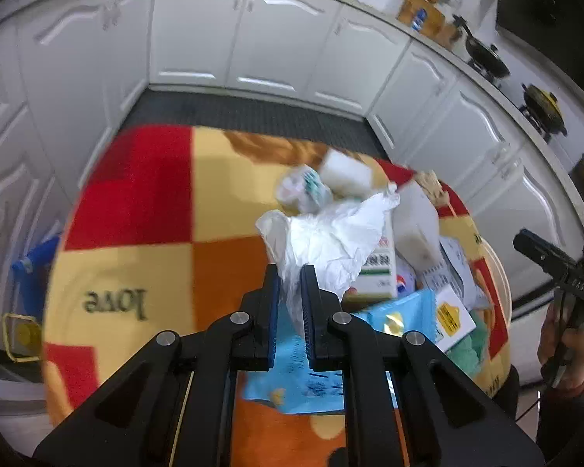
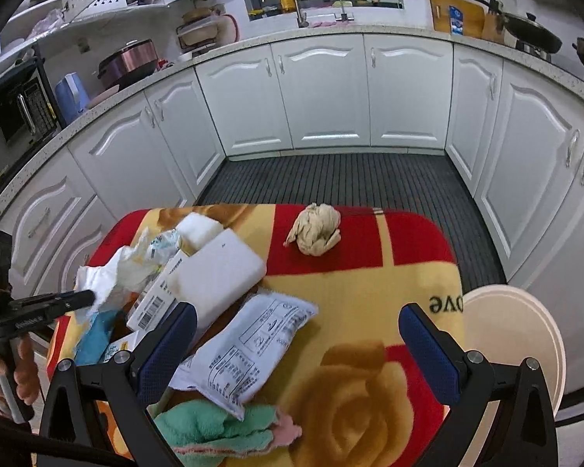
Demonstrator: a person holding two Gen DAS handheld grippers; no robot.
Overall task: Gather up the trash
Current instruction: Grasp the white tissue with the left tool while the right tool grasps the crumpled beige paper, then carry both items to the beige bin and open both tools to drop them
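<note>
My left gripper (image 1: 290, 278) is shut on a crumpled white tissue (image 1: 331, 233) and holds it above the table's pile; the tissue also shows at the left of the right wrist view (image 2: 109, 272). My right gripper (image 2: 298, 340) is wide open and empty above the blanket-covered table (image 2: 370, 284). A crumpled brown paper ball (image 2: 317, 229) lies on the far red patch. A white printed pouch (image 2: 249, 346) lies just beyond the right gripper's left finger. White foam blocks (image 2: 218, 268), a small carton (image 1: 379, 272) and a blue packet (image 1: 397, 315) lie in the pile.
A cream round bin (image 2: 514, 346) stands at the table's right side. A green and pink cloth (image 2: 222, 428) lies at the near edge. White kitchen cabinets (image 2: 323, 93) ring a dark ribbed floor mat (image 2: 342, 179). A blue object (image 1: 33, 272) sits on the floor left of the table.
</note>
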